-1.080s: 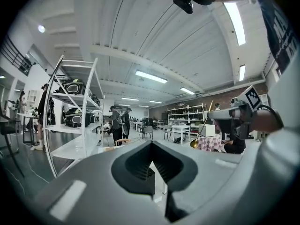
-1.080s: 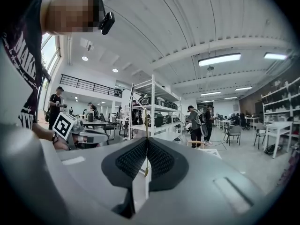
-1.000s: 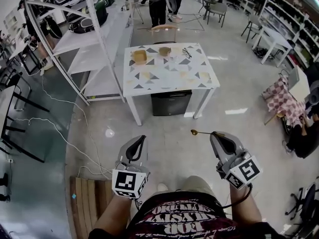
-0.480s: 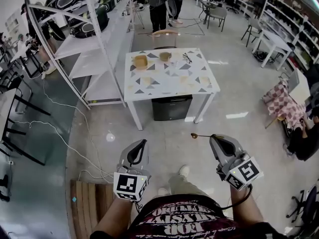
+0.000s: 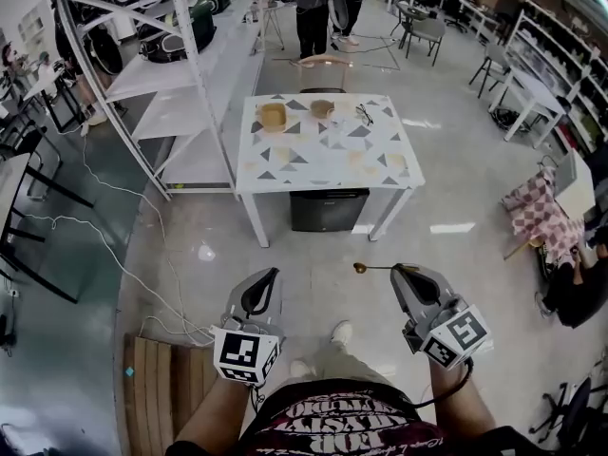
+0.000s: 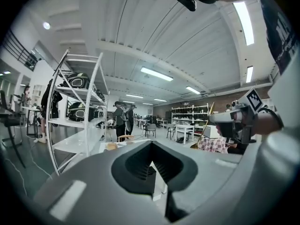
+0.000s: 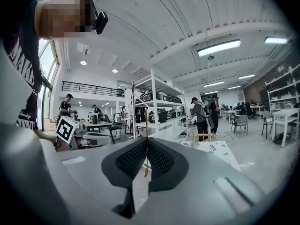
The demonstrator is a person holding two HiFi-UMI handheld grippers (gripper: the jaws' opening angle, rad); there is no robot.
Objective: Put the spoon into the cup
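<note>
**Head view.** A white table (image 5: 328,150) patterned with triangles stands on the floor. Near its far edge sit two tan vessels (image 5: 273,115) (image 5: 322,108); one is presumably the cup, but they are too small to tell which. Both claws hang over the floor, well apart from the table's near side. The left claw (image 5: 272,275) carries nothing. The right claw (image 5: 404,272) holds the spoon (image 5: 370,267) level, with its bowl toward the left.

**Left gripper view.** The jaws are pressed together at the tips, with nothing between them.

**Right gripper view.** The jaws pinch the spoon's handle, seen edge-on as a thin upright line. The table lies beyond.
</note>
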